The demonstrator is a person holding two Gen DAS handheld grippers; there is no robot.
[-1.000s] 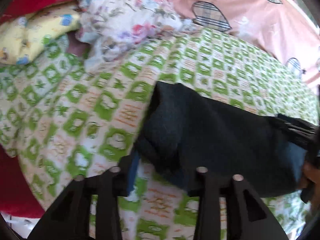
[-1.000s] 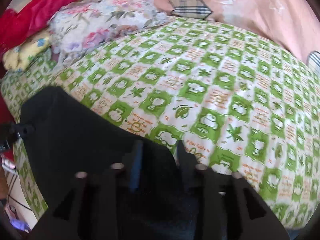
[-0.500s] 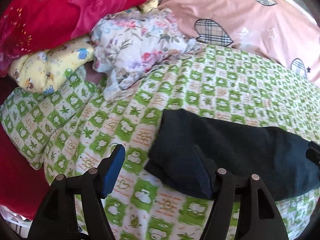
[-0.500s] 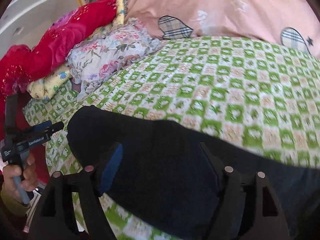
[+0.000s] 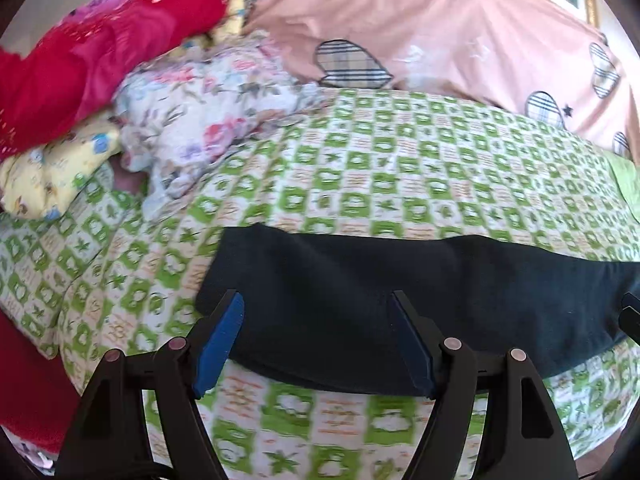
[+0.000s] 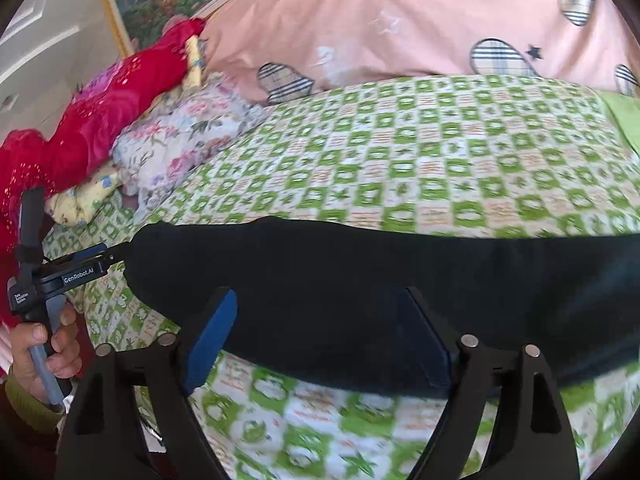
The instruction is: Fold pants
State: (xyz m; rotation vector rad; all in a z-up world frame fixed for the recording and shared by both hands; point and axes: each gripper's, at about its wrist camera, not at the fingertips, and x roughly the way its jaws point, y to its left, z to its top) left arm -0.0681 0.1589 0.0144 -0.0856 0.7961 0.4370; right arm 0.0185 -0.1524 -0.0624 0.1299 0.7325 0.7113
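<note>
Dark navy pants [image 5: 400,300] lie folded into a long band across the green-and-white checked bedspread [image 5: 400,168]. They also show in the right wrist view [image 6: 360,292]. My left gripper [image 5: 316,300] is open and empty, just above the pants' left end. My right gripper [image 6: 320,296] is open and empty, over the near edge of the pants. The left gripper also shows in the right wrist view [image 6: 108,254], at the pants' left end, held by a hand.
A pink quilt with plaid hearts [image 5: 440,28] lies at the back. A floral pillow [image 5: 208,108], a yellow pillow [image 5: 56,168] and a red blanket [image 5: 80,60] are piled at the left. The bed's near edge runs just below the pants.
Both grippers let go of the pants, opened and drew back. The pants now lie flat on the bed as a long band.
</note>
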